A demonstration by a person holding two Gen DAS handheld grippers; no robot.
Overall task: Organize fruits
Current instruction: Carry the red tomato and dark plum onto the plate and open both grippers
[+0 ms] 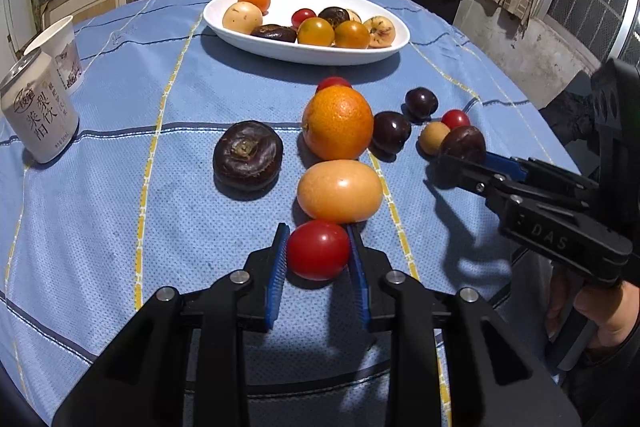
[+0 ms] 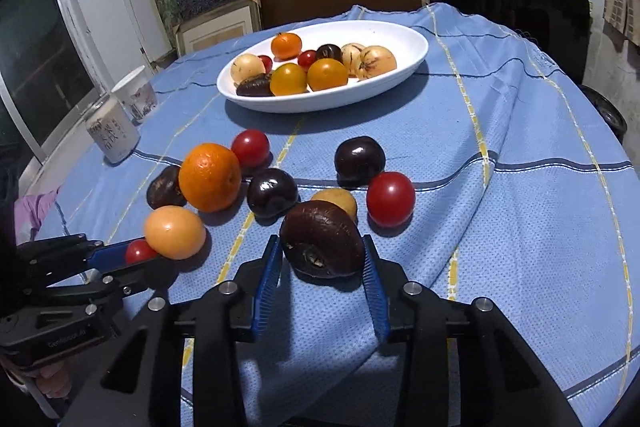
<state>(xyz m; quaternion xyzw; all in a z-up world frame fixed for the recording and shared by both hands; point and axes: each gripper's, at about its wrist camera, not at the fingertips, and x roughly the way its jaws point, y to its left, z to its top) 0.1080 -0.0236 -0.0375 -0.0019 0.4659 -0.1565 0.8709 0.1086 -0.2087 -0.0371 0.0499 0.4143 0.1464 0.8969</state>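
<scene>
**Two tongs at the loose fruit on a cloth-covered tabletop**

The left tongs [image 1: 319, 251] pinch a small red tomato [image 1: 318, 249] between their blue pads, at the near end of the fruit row. Just beyond it lie a pale orange oval fruit [image 1: 340, 191] and a large orange [image 1: 338, 122], the three nearly touching in a line. A dark brown flattened fruit [image 1: 248, 161] sits apart to the left, with bare blue cloth [image 1: 120, 211] around it. The right tongs [image 2: 322, 259] bracket a second dark brown fruit [image 2: 322, 239]; the pads stand at its sides, but whether they press on it cannot be told. Close behind it crowd a yellow fruit [image 2: 338, 201], a red tomato [image 2: 390, 199] and two dark plums [image 2: 272, 193] [image 2: 359, 159]. The white oval dish [image 2: 400, 67], partly filled with fruit, stands farther back near the far edge. A can [image 1: 38, 111] and paper cup [image 1: 60, 47] stand by the left edge. Open cloth extends to the right of the fruit.
</scene>
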